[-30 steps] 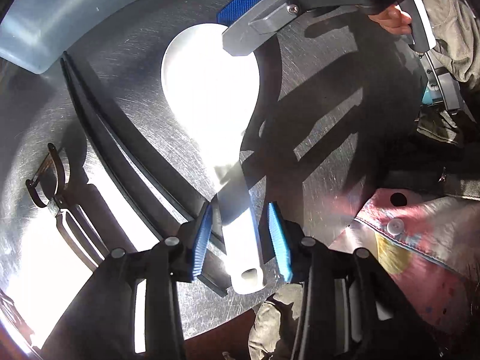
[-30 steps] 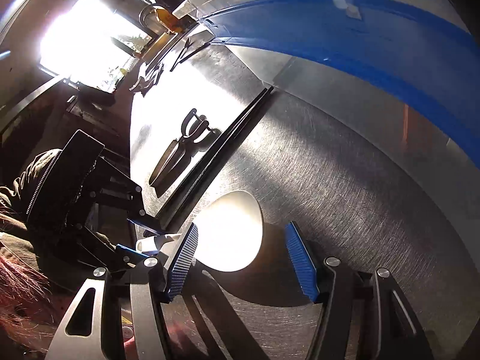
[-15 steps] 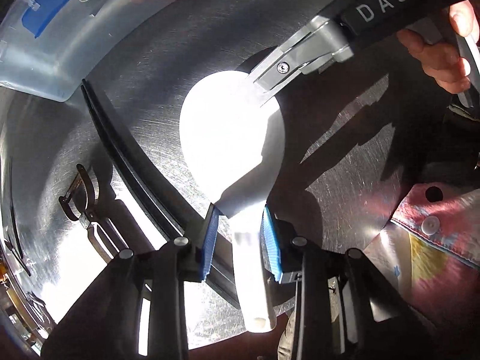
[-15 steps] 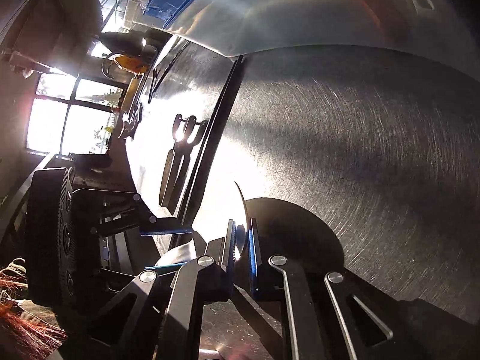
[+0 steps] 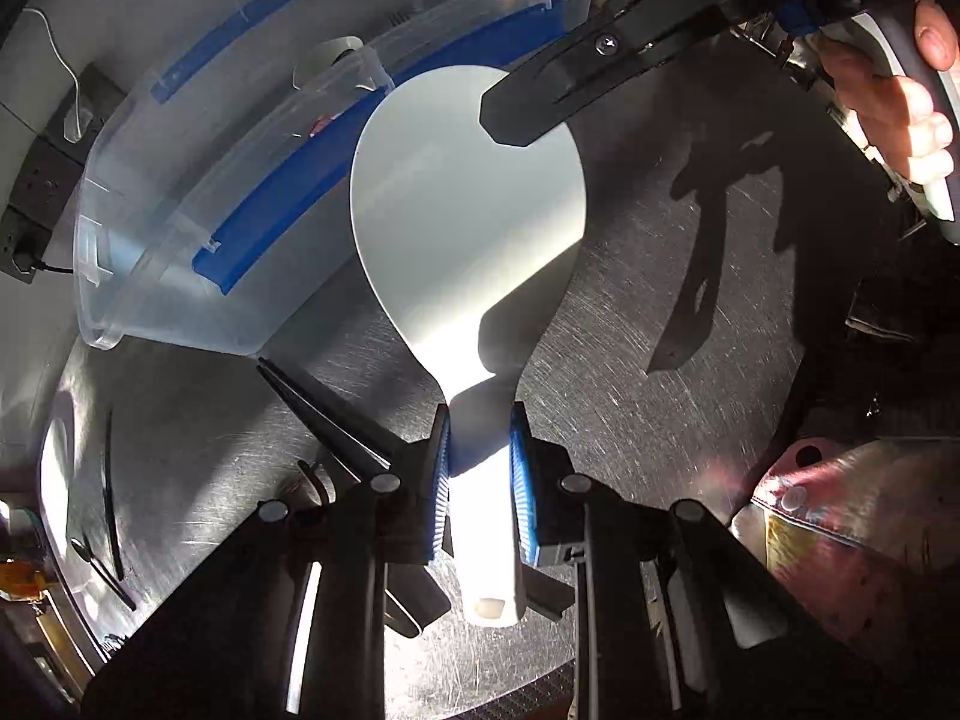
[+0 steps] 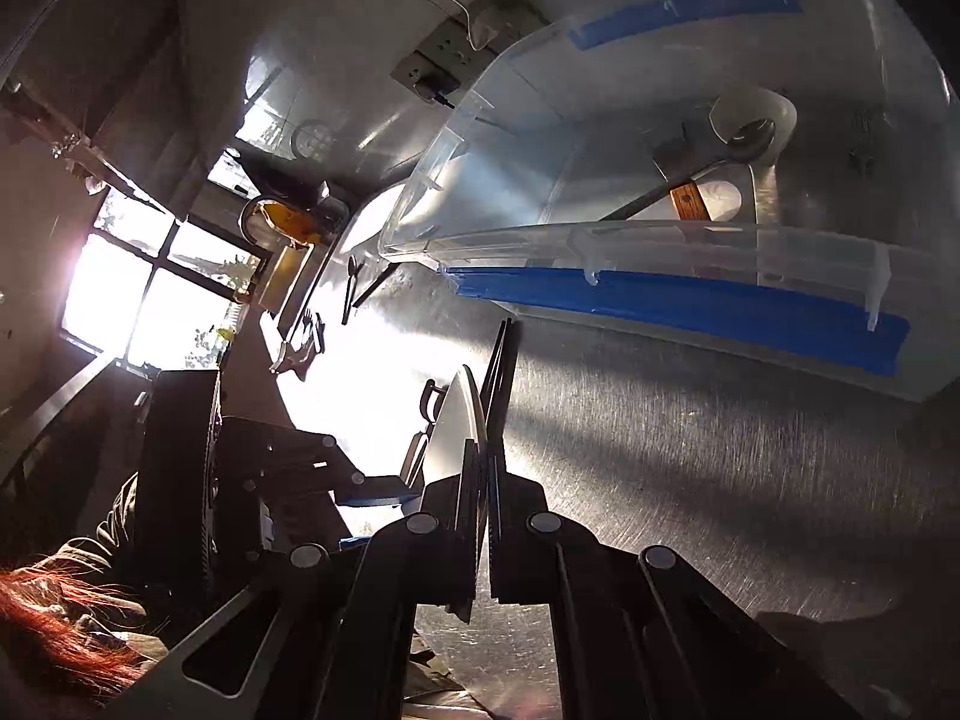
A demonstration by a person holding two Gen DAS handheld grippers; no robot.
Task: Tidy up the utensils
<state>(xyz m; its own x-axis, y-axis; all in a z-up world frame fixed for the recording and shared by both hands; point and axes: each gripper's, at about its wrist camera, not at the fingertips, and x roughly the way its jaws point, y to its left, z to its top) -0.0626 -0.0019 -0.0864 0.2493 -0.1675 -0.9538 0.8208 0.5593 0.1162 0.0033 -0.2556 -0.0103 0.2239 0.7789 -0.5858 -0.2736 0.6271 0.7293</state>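
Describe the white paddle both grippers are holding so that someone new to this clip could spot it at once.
Start at the scratched steel table and the clear bin with blue strips at its back. In front of that bin is the white rice paddle, its handle between the left gripper pads, whose jaws are closing, its blade edge pinched by the right gripper. It is broad, flat and white; the utensils nearby are thin and dark.

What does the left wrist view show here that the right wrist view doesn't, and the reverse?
Left wrist only: the white rice paddle face-on, its handle between the closing jaws of the left gripper, and the hand holding the right tool.

Right wrist only: utensils inside the clear bin, a bright window, and the paddle edge-on in the right gripper.

Both: the paddle, the blue-trimmed bin, black chopsticks and the steel table.
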